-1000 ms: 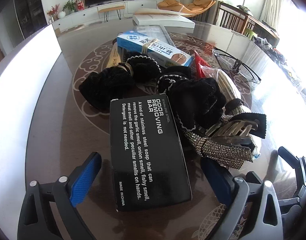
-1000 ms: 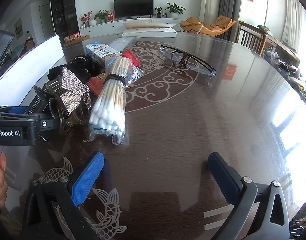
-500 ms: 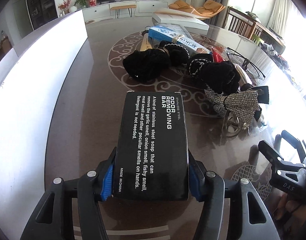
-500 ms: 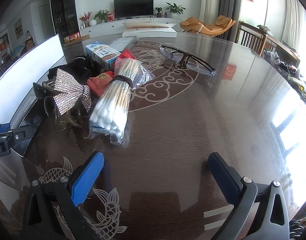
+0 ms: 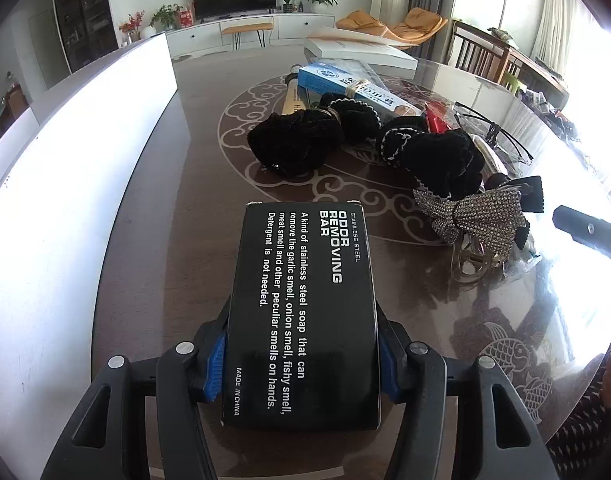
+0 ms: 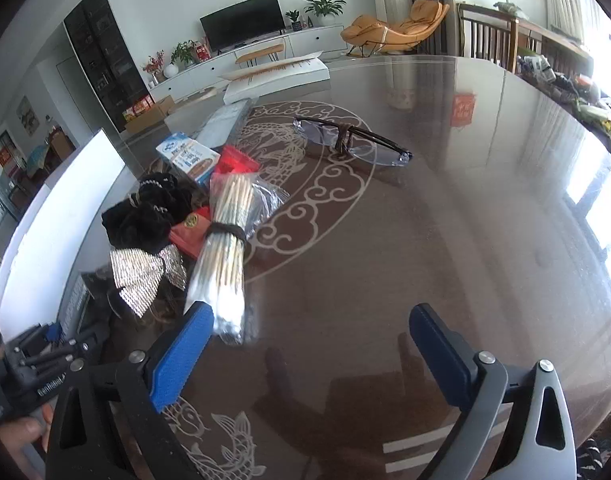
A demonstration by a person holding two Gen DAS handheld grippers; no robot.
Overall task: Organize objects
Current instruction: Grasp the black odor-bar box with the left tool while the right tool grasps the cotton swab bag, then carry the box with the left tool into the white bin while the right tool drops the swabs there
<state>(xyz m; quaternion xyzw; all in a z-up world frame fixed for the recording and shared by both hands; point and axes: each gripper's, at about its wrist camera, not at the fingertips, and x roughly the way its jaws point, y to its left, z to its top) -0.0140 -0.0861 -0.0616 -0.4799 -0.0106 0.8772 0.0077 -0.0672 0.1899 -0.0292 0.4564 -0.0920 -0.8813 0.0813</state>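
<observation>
Your left gripper (image 5: 301,356) has just been closing its jaws, and they now clamp the black box (image 5: 303,312) by its long sides, near its close end; the box sits apart from the pile, on the near side of it, over the table (image 5: 153,240). The grip is far back on the box, so the free end may sag or twist out if you swing fast. The white bin (image 5: 65,184) stands just left of the box; tilt too little and its edge could catch the rim.

Your right gripper (image 6: 309,344) has just narrowed a little, yet its jaws stand wide apart with nothing between them. Its left finger hovers at the near end of the swab bundle (image 6: 225,256), and a careless drop could pinch the crinkly bag instead. Beside the swabs, away from the glasses (image 6: 353,140), lie the rhinestone bow (image 6: 143,276) and black scrunchies (image 6: 145,216), tangled enough to drag along.
</observation>
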